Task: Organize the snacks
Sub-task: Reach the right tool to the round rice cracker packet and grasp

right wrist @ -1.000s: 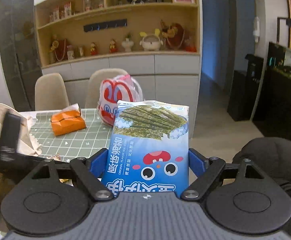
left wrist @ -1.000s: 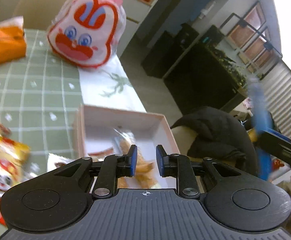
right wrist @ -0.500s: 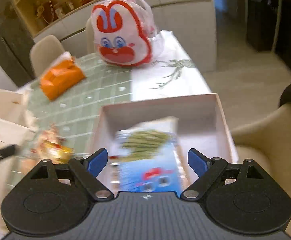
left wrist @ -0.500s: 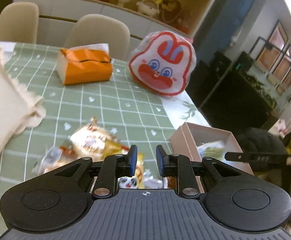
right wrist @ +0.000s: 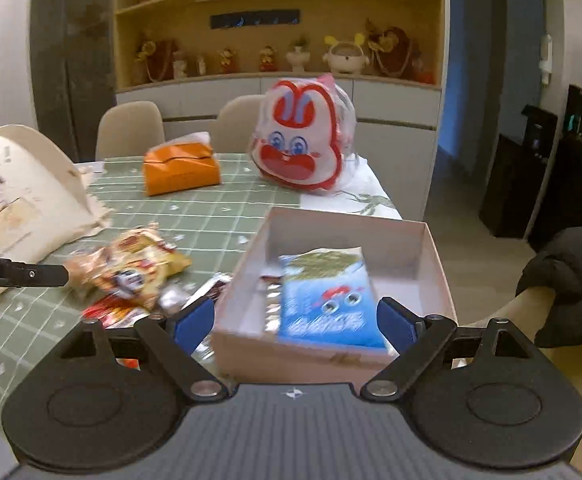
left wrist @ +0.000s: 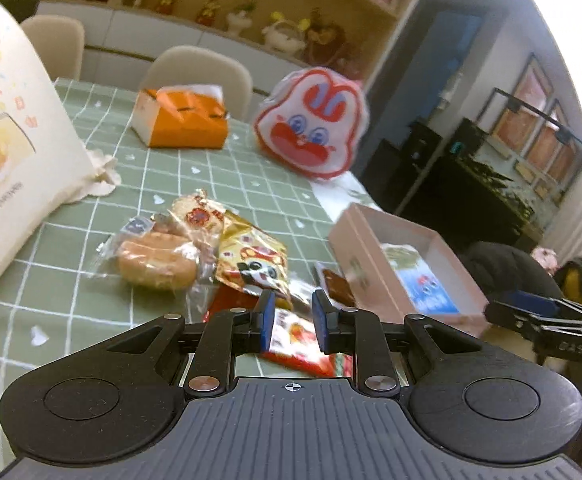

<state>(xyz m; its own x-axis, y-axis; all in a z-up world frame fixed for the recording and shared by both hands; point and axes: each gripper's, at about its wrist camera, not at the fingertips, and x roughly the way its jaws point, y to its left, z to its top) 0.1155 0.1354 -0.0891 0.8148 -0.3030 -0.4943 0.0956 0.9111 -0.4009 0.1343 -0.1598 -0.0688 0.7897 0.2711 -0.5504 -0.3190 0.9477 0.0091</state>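
**Seaweed in the box, next snack up**

My right hand-held gripper (right wrist: 295, 320) hangs at the lower middle of its frame, jaws wide and nothing between the pads. Just beyond it the blue seaweed pack (right wrist: 327, 300) lies inside the pink box (right wrist: 431, 256). My left hand-held gripper (left wrist: 292, 320) is nearly closed with nothing between its pads, poised over the red packet (left wrist: 299, 340) on the green checked surface (left wrist: 151, 184). I judge that packet is next: I should spread the jaws first, come down onto its edges and close on them. Farther off sit the panda packet (left wrist: 251, 264) and wrapped bun (left wrist: 155, 264), then the orange tissue box (left wrist: 183, 120) and rabbit bag (left wrist: 311, 128).
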